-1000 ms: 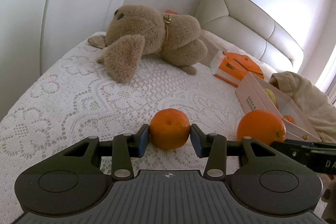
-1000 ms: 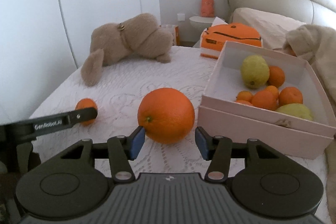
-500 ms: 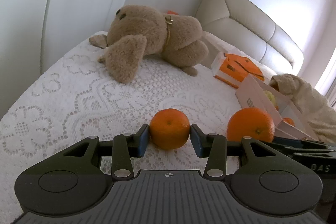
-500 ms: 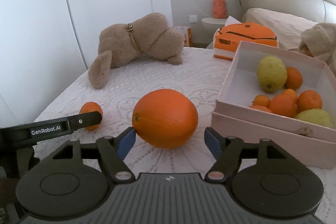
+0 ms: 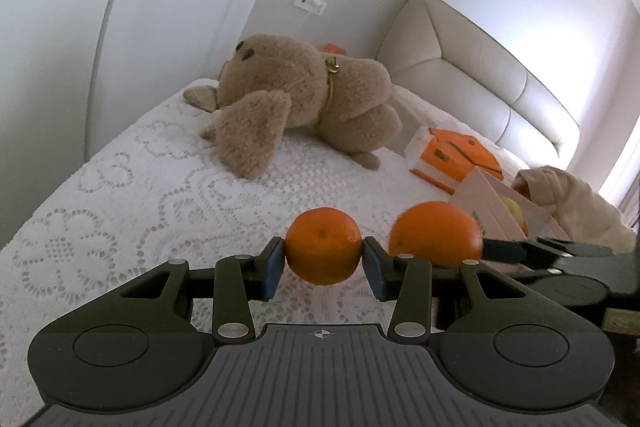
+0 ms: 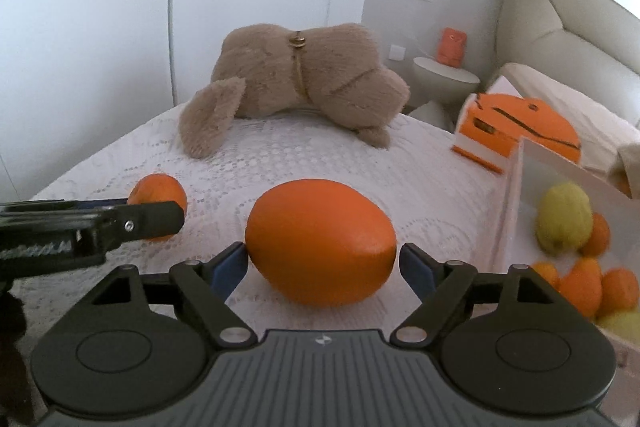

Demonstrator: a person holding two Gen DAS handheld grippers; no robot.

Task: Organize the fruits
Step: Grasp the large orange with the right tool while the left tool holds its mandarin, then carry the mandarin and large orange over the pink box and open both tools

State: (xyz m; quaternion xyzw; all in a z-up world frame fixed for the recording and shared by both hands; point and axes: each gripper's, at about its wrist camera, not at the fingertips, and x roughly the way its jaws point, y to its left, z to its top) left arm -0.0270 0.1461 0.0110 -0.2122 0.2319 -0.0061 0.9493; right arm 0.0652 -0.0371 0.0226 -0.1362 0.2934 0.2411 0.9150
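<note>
My left gripper [image 5: 324, 267] is shut on a small orange [image 5: 323, 251], held just above the white lace bedspread [image 5: 140, 195]. My right gripper [image 6: 322, 263] has its blue pads against both sides of a large orange [image 6: 320, 247] and grips it. In the left wrist view the large orange [image 5: 436, 239] sits right of the small one, with the right gripper [image 5: 552, 255] behind it. In the right wrist view the small orange [image 6: 158, 201] shows at left behind the left gripper [image 6: 120, 223]. A pale pink box [image 6: 516, 203] at right holds several oranges and lemons.
A brown plush toy [image 5: 304, 103] lies across the far part of the bed. An orange-and-white box [image 6: 516, 131] stands beside the fruit box. A beige cloth [image 5: 576, 203] lies at far right. The padded headboard [image 5: 480, 67] and a round side table [image 6: 444, 83] are behind.
The right gripper has moved in around the large orange and closed on it, and its view has swung left so the fruit box sits at the edge. The left gripper holds the small orange slightly higher.
</note>
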